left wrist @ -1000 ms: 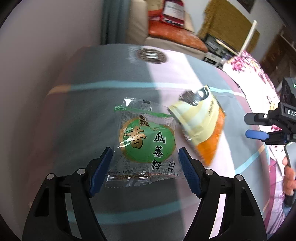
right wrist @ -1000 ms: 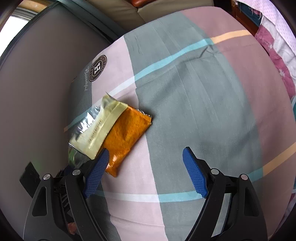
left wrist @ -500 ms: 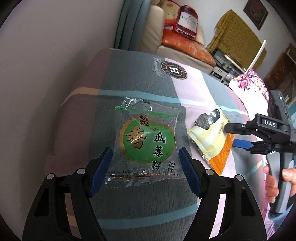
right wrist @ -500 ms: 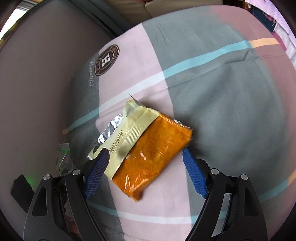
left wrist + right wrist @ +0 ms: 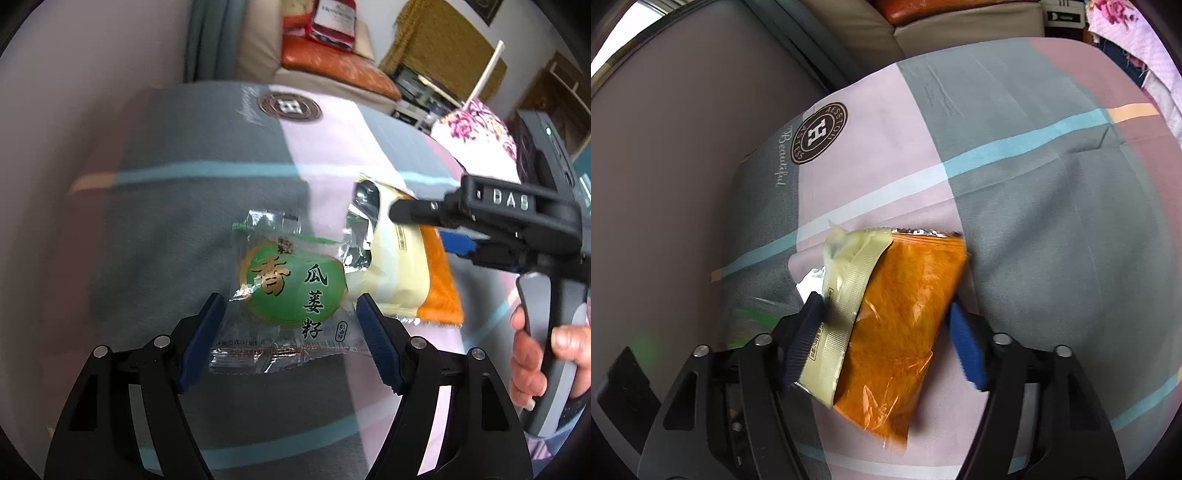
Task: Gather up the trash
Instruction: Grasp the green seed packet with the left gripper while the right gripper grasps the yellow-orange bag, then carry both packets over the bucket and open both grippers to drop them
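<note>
Surface: a bed under a plaid sheet [image 5: 1052, 229] in grey, pink and teal stripes, with a round brown logo patch [image 5: 819, 133] near its far edge.
Your left claw [image 5: 290, 325]: jaws stand wide, one blue pad on each side of the green snack wrapper [image 5: 291, 291]; both pads sit just beside its edges and whether either touches it you cannot tell from this view.
Green snack wrapper: clear film with a green oval and printed characters, lying flat on the grey band of the sheet.
Your right claw [image 5: 886, 325]: jaws have just been closing, with the orange-and-cream snack packet [image 5: 905, 321] between them; the left pad lies against the cream sealed edge, the right pad just beside the orange side, contact there not clear.
Orange-and-cream snack packet: lying on the pink band, torn silver foil end toward the green wrapper; in the left wrist view the two overlap or touch at that end.
Your hand [image 5: 546, 354]: wrapped on the right tool's grey handle.
Background: sofa with an orange cushion [image 5: 332, 70], floral cloth [image 5: 476, 129] at right.
</note>
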